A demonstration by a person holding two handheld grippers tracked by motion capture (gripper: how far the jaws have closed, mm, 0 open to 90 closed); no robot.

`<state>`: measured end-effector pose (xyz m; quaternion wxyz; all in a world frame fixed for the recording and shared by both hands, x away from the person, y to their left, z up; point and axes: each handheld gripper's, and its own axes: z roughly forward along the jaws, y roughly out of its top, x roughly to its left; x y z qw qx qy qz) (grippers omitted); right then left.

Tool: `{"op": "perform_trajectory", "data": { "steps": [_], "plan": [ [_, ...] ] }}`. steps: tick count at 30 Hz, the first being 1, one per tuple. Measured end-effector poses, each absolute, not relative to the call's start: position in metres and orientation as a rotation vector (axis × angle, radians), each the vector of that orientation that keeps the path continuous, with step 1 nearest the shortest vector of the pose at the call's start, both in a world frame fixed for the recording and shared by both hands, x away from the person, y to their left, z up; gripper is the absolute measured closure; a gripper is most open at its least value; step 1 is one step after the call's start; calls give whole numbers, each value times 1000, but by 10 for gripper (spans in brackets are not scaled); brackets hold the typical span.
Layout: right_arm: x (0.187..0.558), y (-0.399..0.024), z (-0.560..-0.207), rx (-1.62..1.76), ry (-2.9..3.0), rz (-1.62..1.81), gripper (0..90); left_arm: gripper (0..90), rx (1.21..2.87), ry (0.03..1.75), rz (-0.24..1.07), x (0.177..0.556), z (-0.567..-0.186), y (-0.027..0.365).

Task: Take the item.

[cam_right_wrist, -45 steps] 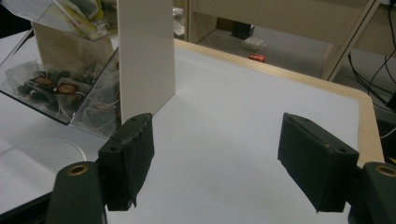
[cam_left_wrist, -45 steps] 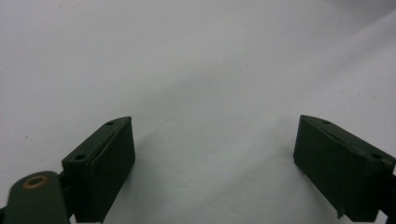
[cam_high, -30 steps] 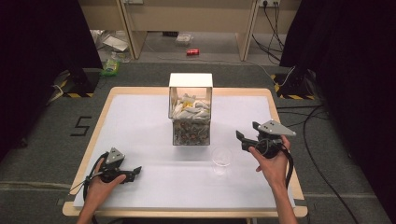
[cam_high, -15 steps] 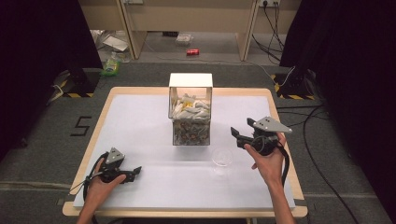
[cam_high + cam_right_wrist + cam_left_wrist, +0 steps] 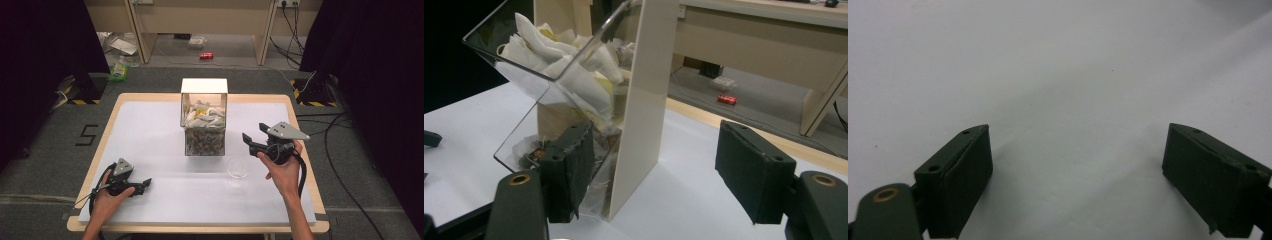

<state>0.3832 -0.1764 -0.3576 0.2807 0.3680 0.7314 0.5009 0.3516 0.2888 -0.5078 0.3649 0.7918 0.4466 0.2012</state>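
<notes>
A clear box with a white back panel stands at the table's middle, packed with white and yellow sachets. A clear plastic cup stands empty on the white tabletop, in front of the box and slightly to its right. My right gripper hovers open to the right of the box, above and beyond the cup, jaws pointing at the box. In the right gripper view the box sits behind the left jaw of the right gripper. My left gripper rests open near the front left corner, and in the left gripper view this gripper holds nothing.
On the floor beyond the table lie a red can, a green packet and some clutter under a bench. Cables run along the floor at the right. Black curtains close in both sides.
My right gripper has drifted a little left and away from me, closer to the clear box. The left gripper, cup and box have stayed put.
</notes>
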Motion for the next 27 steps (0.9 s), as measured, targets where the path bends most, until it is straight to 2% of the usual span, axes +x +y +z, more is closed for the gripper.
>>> {"op": "perform_trajectory", "data": {
  "steps": [27],
  "plan": [
    [381,-145,-336,884,1974,1430,384,120,2038,1148,519,351,-508,289]
  ]
}}
